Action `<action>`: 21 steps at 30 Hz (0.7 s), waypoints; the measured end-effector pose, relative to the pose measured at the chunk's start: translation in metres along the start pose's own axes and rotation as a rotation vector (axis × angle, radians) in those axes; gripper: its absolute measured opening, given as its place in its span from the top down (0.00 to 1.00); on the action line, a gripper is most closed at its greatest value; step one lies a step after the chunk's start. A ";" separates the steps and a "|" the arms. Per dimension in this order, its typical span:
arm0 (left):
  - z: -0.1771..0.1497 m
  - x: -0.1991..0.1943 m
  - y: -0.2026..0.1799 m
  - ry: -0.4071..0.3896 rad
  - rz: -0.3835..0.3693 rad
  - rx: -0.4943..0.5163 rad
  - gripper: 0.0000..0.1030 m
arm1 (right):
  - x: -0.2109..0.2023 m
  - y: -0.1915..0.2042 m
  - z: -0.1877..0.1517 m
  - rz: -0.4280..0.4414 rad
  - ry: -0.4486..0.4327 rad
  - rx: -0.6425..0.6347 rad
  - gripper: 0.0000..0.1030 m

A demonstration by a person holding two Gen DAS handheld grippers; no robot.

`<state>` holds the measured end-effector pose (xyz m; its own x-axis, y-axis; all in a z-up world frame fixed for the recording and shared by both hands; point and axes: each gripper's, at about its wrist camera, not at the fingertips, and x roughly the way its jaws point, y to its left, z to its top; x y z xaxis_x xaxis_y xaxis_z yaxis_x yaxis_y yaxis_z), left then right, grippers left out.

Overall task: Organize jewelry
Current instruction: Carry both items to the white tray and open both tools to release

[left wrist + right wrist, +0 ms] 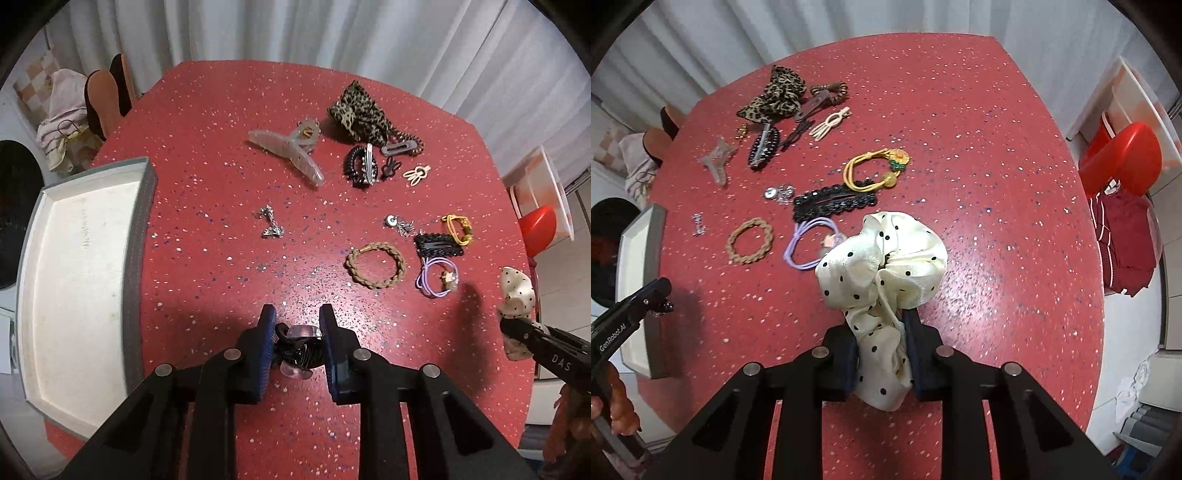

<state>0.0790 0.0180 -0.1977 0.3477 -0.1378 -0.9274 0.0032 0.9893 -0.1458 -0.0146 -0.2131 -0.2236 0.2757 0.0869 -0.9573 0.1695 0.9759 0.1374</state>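
The left gripper [297, 334] has its jaws closed on a small black clip [295, 350], lifted clear of the red surface [221, 147]. The right gripper [882, 354] has its jaws pinched on a dotted scrunchie [882, 258], also lifted. The open tray [79, 277] lies to the left gripper's left, so that hand is nearer to it, while the right gripper is well apart from it.
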 end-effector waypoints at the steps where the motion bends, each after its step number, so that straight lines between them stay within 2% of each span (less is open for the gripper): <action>1: -0.001 -0.004 0.003 -0.005 0.001 -0.003 0.75 | -0.004 0.003 0.001 0.004 -0.001 -0.002 0.76; 7: -0.005 -0.033 0.031 -0.043 0.015 -0.052 0.75 | -0.020 0.036 0.014 0.032 -0.018 -0.054 0.77; 11: -0.008 -0.049 0.066 -0.066 0.037 -0.110 0.75 | -0.025 0.071 0.022 0.060 -0.027 -0.118 0.77; 21: -0.029 -0.067 0.172 -0.100 0.155 -0.267 0.75 | -0.009 0.209 0.031 0.179 -0.023 -0.342 0.77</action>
<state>0.0292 0.1955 -0.1706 0.4155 0.0317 -0.9090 -0.2986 0.9487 -0.1035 0.0480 -0.0159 -0.1784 0.2940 0.2610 -0.9195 -0.2072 0.9565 0.2052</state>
